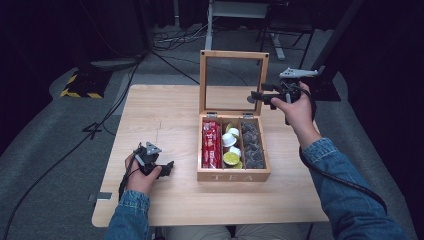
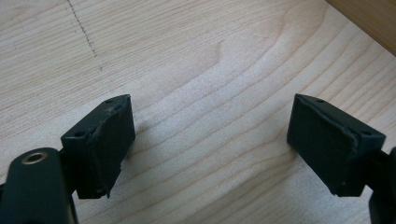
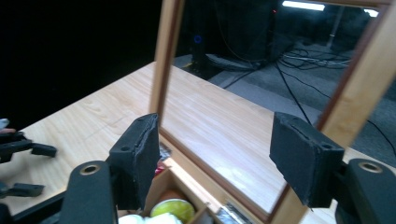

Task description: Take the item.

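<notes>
We hold the right gripper (image 1: 260, 96), jaws spread, beside the upright lid (image 1: 233, 82) of the tea box (image 1: 233, 176); likely closing it next. Left gripper (image 1: 167, 167) rests spread on the table (image 1: 165, 110).

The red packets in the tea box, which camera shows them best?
The high view. It looks straight down into the open tea box, so the red packets fill its left compartment. The right gripper view catches just a red sliver behind its jaw; the left gripper view shows bare table.
</notes>
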`<state>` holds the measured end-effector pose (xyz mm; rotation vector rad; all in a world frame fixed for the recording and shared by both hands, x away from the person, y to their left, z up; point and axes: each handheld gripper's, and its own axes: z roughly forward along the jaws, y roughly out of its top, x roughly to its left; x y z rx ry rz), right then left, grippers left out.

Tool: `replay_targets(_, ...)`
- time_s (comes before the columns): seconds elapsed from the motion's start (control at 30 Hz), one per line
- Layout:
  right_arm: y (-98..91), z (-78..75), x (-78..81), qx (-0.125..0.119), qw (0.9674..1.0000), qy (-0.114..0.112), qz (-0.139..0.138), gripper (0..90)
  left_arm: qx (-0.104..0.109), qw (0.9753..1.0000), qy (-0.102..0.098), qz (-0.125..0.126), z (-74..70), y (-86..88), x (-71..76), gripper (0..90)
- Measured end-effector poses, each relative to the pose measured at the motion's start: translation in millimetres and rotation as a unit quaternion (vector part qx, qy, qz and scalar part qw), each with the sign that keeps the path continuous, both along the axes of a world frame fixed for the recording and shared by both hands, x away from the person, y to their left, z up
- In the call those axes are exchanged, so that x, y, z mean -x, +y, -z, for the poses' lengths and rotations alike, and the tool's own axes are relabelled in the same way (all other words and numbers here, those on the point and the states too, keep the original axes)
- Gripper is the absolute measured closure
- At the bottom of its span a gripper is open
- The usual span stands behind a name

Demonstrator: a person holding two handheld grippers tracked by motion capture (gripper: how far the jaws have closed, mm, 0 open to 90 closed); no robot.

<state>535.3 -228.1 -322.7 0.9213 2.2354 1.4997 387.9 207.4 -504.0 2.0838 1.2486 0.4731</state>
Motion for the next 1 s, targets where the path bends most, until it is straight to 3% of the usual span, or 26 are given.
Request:
replay_targets(0.17, 11.7, -0.3, 12.4, 0.003, 0.9996, 0.010, -0.024, 42.5, -0.001, 1.0000, 0.001, 0.000, -0.2, 0.1, 0.6, 15.6)
replay_targets(0.47, 32.1, 3.2, 28.1, 0.013, 0.9977, 0.016, -0.065, 42.0, 0.001, 1.0000, 0.001, 0.000, -0.2, 0.0, 0.6, 15.5)
replay_targets(0.73, 49.3, 9.6, 38.3, 0.035, 0.9963, 0.018, -0.076, 42.2, -0.001, 1.0000, 0.001, 0.000, -0.2, 0.1, 0.6, 15.6)
replay_targets(1.0, 74.1, 23.4, 48.9, 0.056, 0.9916, 0.060, -0.100, 41.2, -0.001, 1.0000, 0.001, 0.000, -0.2, 0.1, 0.6, 15.6)
